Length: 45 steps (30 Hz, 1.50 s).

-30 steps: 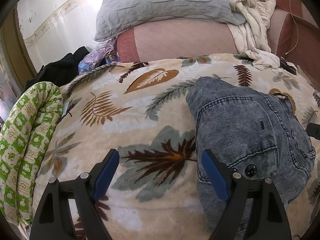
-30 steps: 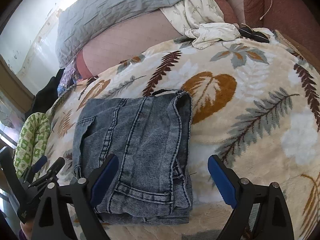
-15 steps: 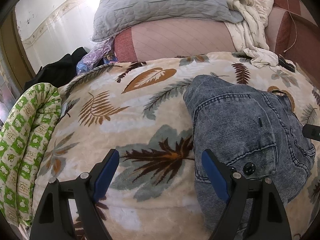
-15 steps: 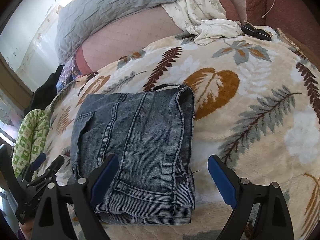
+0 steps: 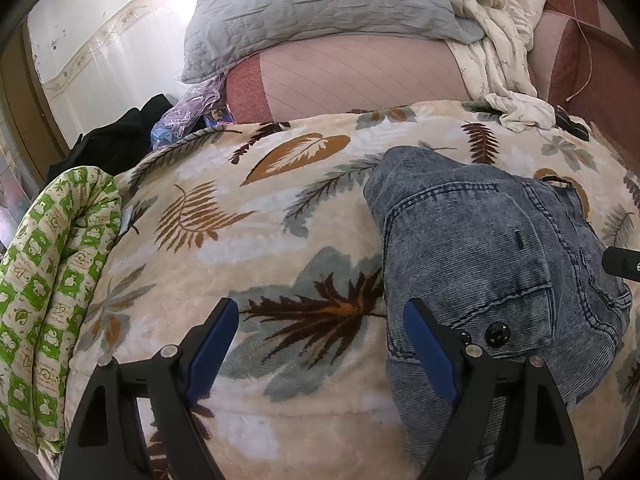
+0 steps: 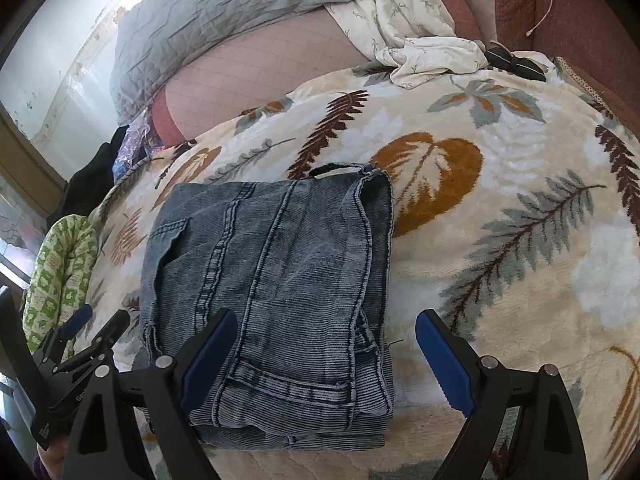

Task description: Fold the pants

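Observation:
The blue denim pants lie folded into a compact stack on the leaf-print blanket; they also show at the right of the left wrist view. My left gripper is open and empty, above the blanket at the stack's left edge; it also shows in the right wrist view. My right gripper is open and empty, held over the stack's near right corner, its left finger above the denim.
A grey pillow and a crumpled cream cloth lie at the head of the bed. A green patterned roll lies along the left edge, with dark clothing behind it. A small dark object lies by the cloth.
Both grippers have pulled back and risen slightly from the folded pants. The pants have not moved.

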### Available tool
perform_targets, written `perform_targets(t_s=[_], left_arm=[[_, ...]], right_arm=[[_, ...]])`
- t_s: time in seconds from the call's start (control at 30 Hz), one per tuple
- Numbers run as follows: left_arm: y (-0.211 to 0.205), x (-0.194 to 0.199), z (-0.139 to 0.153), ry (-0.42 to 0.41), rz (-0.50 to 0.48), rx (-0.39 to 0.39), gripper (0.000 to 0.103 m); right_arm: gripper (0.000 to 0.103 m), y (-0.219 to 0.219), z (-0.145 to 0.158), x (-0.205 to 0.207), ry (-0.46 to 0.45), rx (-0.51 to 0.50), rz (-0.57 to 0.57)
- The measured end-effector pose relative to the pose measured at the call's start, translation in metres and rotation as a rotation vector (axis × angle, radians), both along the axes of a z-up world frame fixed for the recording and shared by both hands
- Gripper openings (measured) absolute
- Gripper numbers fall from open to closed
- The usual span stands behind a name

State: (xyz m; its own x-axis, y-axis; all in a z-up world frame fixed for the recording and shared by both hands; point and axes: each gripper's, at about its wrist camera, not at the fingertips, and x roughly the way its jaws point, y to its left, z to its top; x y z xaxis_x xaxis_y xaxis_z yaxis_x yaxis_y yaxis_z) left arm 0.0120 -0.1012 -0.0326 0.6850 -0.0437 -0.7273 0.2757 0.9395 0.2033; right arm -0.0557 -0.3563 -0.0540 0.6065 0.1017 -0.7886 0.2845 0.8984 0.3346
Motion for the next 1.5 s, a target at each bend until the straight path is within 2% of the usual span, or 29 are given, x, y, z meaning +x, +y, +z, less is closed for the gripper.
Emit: perform_targets(t_s=[0.53, 0.93, 1.3, 1.5], left_arm=[[-0.003, 0.0, -0.006, 0.015, -0.012, 0.007, 0.085], [0.0, 0.0, 0.0, 0.018, -0.022, -0.027, 0.085], [-0.006, 0.0, -0.01, 0.079, -0.052, -0.039, 0.085], [-0.008, -0.002, -0.011, 0.081, -0.067, -0.039, 0.085]], right_arm=[[0.093, 0.004, -0.003, 0.002, 0.006, 0.0, 0.006], [0.093, -0.004, 0.0, 0.0, -0.013, 0.018, -0.017], [0.093, -0.008, -0.001, -0.002, -0.014, 0.035, -0.019], [0.093, -0.009, -0.006, 0.0, -0.003, 0.044, -0.016]])
